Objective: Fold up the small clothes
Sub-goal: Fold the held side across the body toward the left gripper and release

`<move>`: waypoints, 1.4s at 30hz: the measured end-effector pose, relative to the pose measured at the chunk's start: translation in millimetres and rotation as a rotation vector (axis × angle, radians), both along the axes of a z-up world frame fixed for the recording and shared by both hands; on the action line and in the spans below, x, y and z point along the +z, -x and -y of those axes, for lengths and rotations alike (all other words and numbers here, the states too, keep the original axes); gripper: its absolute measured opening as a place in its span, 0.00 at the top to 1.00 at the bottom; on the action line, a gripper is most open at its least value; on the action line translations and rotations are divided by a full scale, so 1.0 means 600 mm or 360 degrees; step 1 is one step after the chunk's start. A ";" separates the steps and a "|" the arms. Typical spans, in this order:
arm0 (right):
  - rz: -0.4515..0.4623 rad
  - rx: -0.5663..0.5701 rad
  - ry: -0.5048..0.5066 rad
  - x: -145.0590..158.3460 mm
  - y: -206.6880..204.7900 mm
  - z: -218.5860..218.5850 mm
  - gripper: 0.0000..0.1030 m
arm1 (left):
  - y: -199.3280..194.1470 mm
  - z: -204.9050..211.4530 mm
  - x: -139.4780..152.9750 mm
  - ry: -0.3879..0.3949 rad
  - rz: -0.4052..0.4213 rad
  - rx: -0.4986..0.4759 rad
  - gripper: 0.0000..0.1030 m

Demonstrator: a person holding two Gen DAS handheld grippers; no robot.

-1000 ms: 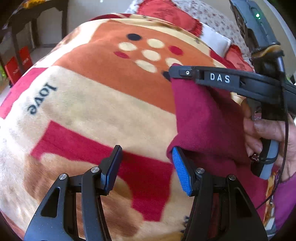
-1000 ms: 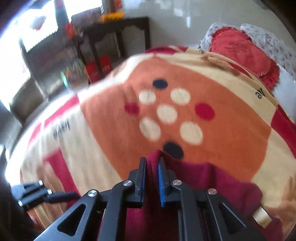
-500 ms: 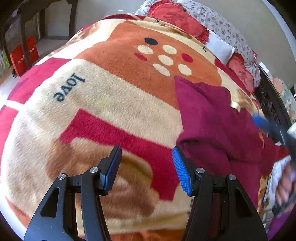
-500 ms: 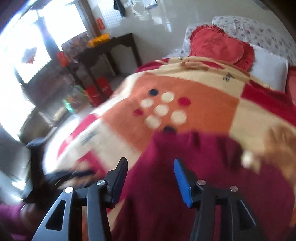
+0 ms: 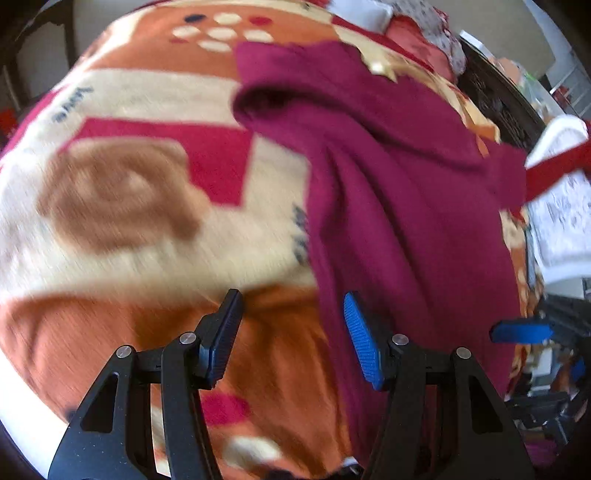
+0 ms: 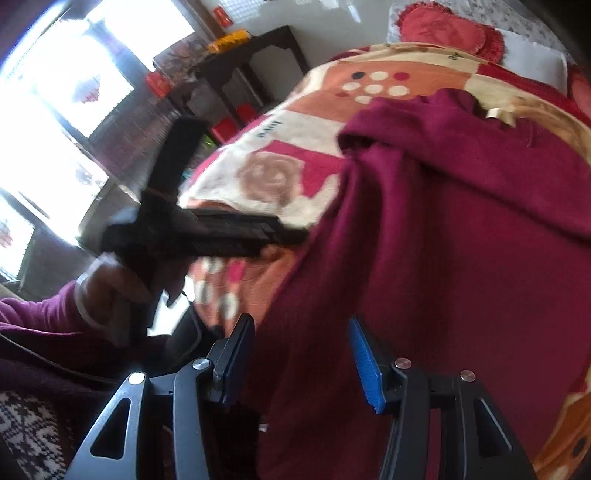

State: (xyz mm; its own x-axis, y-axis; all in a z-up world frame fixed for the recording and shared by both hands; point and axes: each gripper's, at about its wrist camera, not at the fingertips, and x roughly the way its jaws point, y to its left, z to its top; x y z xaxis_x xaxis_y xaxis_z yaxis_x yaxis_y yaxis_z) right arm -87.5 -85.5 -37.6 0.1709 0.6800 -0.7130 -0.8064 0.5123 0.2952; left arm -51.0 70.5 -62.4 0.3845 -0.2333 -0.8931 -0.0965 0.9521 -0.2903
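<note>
The work surface is a bed covered by a fleecy blanket (image 5: 147, 236) patterned in orange, cream and red blocks, with a brown rose, a cluster of pale and dark dots and some dark lettering. At the head of the bed lies one red heart-shaped cushion (image 6: 443, 29) against a white pillow (image 6: 532, 55). Beyond the bed stand a dark wooden side table (image 6: 251, 59) and bright windows (image 6: 74, 81); the wall behind is pale.

One garment is in view: a maroon sweater (image 5: 399, 192) spread across the right part of the blanket, one sleeve folded over the body, its lower part running down toward the near edge of the bed.

There are two grippers. The left gripper (image 5: 291, 336) has its fingers spread apart, empty, with the right blue pad at the sweater's left edge. The right gripper (image 6: 301, 356) is likewise spread wide over the sweater's lower part, holding nothing.
</note>
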 end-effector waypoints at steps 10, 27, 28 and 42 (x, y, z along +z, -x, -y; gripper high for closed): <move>-0.0017 -0.0167 -0.0143 0.001 -0.002 0.044 0.51 | -0.006 0.054 -0.018 -0.0085 0.0001 -0.0043 0.53; -0.0066 -0.0335 -0.0228 -0.003 -0.044 0.085 0.51 | 0.071 -0.053 0.017 0.0089 -0.0002 0.0084 0.94; -0.0058 -0.0352 -0.0219 -0.003 -0.048 0.086 0.51 | 0.067 -0.046 0.023 0.0072 0.0004 0.0059 0.94; 0.0115 -0.0900 0.0190 -0.064 -0.167 0.143 0.50 | -0.023 0.017 0.121 -0.0034 0.0171 -0.0139 0.75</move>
